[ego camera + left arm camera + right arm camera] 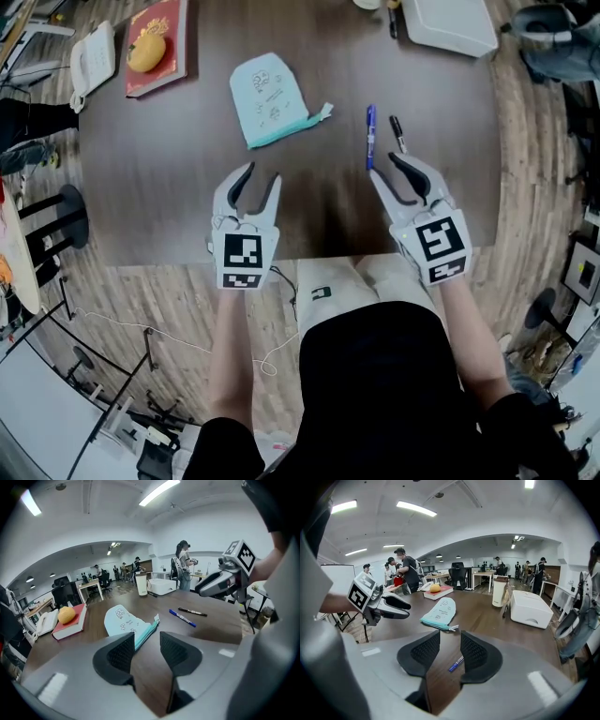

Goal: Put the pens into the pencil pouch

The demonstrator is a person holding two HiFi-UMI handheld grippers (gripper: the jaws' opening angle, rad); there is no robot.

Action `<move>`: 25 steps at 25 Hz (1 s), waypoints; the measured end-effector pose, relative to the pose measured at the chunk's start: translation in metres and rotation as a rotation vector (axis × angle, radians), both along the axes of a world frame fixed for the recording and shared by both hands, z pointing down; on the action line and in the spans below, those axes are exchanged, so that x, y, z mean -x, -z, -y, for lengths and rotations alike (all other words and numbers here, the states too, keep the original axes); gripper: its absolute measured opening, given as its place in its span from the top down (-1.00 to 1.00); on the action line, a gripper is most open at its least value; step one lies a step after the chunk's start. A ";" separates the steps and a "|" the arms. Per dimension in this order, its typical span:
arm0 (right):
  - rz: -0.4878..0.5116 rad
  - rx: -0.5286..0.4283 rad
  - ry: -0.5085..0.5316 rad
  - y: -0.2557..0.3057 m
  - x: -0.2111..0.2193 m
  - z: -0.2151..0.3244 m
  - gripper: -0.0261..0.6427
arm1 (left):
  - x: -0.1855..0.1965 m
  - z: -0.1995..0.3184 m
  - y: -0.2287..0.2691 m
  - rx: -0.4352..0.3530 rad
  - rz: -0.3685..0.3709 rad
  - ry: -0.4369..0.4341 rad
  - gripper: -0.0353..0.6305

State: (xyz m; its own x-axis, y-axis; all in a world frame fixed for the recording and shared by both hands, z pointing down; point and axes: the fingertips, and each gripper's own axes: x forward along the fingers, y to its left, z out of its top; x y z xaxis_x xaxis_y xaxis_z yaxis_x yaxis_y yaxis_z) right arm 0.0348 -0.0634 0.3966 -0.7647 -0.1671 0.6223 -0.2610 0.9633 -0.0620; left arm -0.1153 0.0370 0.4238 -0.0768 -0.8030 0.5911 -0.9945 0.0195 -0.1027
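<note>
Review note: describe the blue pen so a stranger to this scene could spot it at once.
On the dark table, look right of the turquoise pouch. Two pens lie side by side just beyond the right gripper; the blue pen is the one nearer the pouch, and its neighbour is a black pen.

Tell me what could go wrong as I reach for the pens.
The blue pen and the black marker pen lie close together; the open right claw could knock one away while closing on the other.
The flat pale-teal fabric pouch shows no gaping mouth; the open left claw may need to hold it open.
</note>
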 end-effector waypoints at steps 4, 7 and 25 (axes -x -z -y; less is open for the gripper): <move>-0.018 0.011 -0.014 -0.011 0.002 0.003 0.56 | -0.001 0.006 -0.017 0.012 0.020 -0.078 0.39; -0.040 0.009 -0.020 -0.018 0.002 0.002 0.56 | 0.004 0.004 -0.038 0.046 0.031 -0.118 0.39; -0.070 -0.005 -0.202 -0.039 0.018 0.011 0.56 | 0.033 0.023 -0.083 0.044 0.178 -0.411 0.39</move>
